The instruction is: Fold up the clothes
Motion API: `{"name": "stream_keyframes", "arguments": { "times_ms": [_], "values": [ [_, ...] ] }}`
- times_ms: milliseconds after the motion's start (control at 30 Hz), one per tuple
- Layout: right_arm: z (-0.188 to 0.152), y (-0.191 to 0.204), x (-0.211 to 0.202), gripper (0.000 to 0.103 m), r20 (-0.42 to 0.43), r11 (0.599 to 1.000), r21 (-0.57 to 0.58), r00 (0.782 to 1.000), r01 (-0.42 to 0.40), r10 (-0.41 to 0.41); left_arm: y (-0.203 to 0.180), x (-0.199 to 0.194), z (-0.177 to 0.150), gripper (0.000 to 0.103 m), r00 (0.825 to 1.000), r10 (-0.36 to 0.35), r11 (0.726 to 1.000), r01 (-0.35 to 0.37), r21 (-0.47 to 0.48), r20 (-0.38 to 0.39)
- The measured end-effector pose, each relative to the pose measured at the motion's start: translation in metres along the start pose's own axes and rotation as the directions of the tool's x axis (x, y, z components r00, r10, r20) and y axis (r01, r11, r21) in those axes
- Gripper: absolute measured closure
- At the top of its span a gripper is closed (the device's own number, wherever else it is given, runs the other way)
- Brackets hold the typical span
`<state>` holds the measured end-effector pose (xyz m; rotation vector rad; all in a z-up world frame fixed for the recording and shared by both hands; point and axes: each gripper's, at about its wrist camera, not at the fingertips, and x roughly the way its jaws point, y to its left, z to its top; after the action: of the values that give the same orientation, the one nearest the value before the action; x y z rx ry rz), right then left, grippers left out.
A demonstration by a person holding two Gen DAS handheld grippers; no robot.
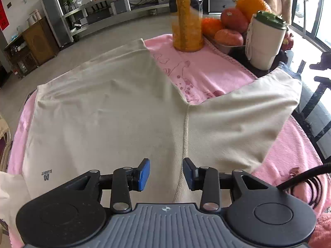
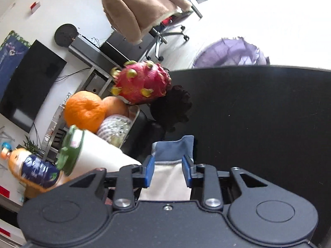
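Cup (image 1: 264,41), bottle (image 1: 187,20), fruit tray (image 1: 225,46) crowd shorts (image 1: 124,113).

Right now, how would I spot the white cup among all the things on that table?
Start at the pink towel spread over the table, then look past its far edge to the tray of oranges. The white cup stands upright right beside that tray. Unlike the tall orange bottle nearby, it is white with a dark green lid.
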<state>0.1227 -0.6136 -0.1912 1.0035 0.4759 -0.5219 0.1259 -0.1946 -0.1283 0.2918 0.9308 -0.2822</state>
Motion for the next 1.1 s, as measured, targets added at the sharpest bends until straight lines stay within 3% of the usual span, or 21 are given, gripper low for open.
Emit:
{"name": "stream_keyframes", "arguments": {
  "times_ms": [233,400,567,633,767,933,1100],
  "values": [
    [0.007,0.006,0.037,0.074,0.001,0.992,-0.089,0.996,0.089,-0.090,-0.002,0.017,-0.001,0.066,0.999,0.023,1.000,-0.023,0.002,-0.043],
    [0.003,0.019,0.050,0.075,0.015,0.963,-0.200,0.984,0.180,-0.180,-0.003,0.024,-0.002,0.065,0.998,0.029,1.000,-0.029,0.003,-0.061],
    [-0.001,0.026,0.064,0.086,0.013,0.937,-0.263,0.972,0.231,-0.236,-0.005,0.027,-0.005,0.065,0.996,0.035,0.999,-0.034,0.011,-0.084],
    [-0.006,0.030,0.067,0.096,0.027,0.913,-0.310,0.962,0.265,-0.270,-0.004,0.027,-0.007,0.065,0.996,0.035,0.999,-0.035,0.010,-0.086],
    [-0.013,0.035,0.065,0.100,0.073,0.884,-0.366,0.956,0.289,-0.282,-0.001,0.023,-0.011,0.065,0.996,0.039,0.999,-0.039,0.007,-0.085],
    [-0.015,0.052,0.025,0.100,0.159,0.897,-0.363,0.965,0.253,-0.208,0.007,0.006,-0.016,0.065,0.998,0.029,1.000,-0.029,-0.007,-0.051],
    [-0.034,0.092,-0.059,0.100,0.219,0.915,-0.392,0.976,0.092,-0.004,0.030,-0.027,-0.032,0.065,1.000,0.008,1.000,-0.008,-0.030,-0.005]
  ]
}}
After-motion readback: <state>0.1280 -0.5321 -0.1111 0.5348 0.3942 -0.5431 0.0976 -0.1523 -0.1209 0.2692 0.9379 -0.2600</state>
